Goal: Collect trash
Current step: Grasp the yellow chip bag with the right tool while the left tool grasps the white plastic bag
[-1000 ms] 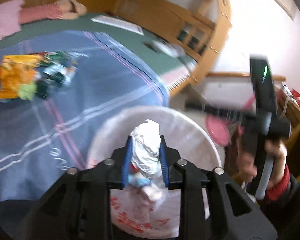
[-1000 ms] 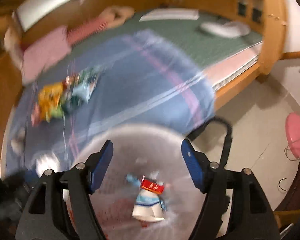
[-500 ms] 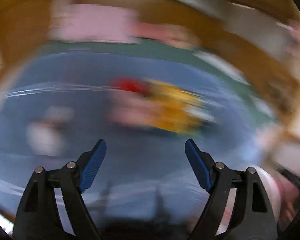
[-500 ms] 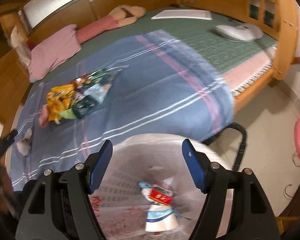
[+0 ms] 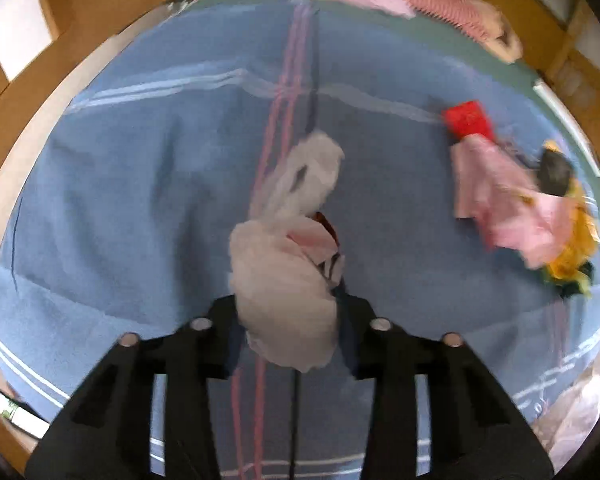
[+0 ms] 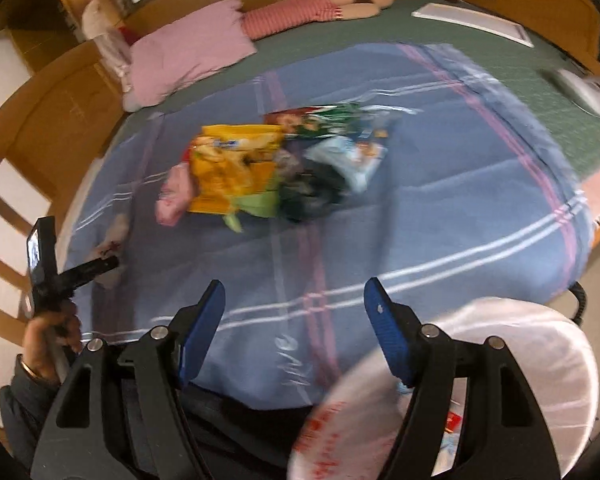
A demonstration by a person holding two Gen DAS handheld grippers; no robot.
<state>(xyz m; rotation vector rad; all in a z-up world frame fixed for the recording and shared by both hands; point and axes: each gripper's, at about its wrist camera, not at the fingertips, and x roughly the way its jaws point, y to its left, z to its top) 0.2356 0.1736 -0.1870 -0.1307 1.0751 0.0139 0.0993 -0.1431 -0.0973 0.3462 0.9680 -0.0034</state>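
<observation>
A crumpled white plastic bag lies on the blue striped blanket. My left gripper points down at it, and its jaws are closing with the bag pinched between them; the bag hides the pads. More trash lies to the right: a red packet, a pink wrapper and a yellow bag. My right gripper hangs open over the blanket with nothing in it, short of the pile with the yellow snack bag and dark wrappers. The bag-lined trash bin stands at the lower right.
A pink pillow and a striped soft toy lie at the head of the green bed. A white flat object and a white device rest at the far right. A wooden bed frame surrounds it. A hand holds the left gripper.
My left gripper let its wrapper go over the bin, swung across to the blanket and came together on the white plastic bag. My right gripper shifted off the bin toward the blanket, still open.
</observation>
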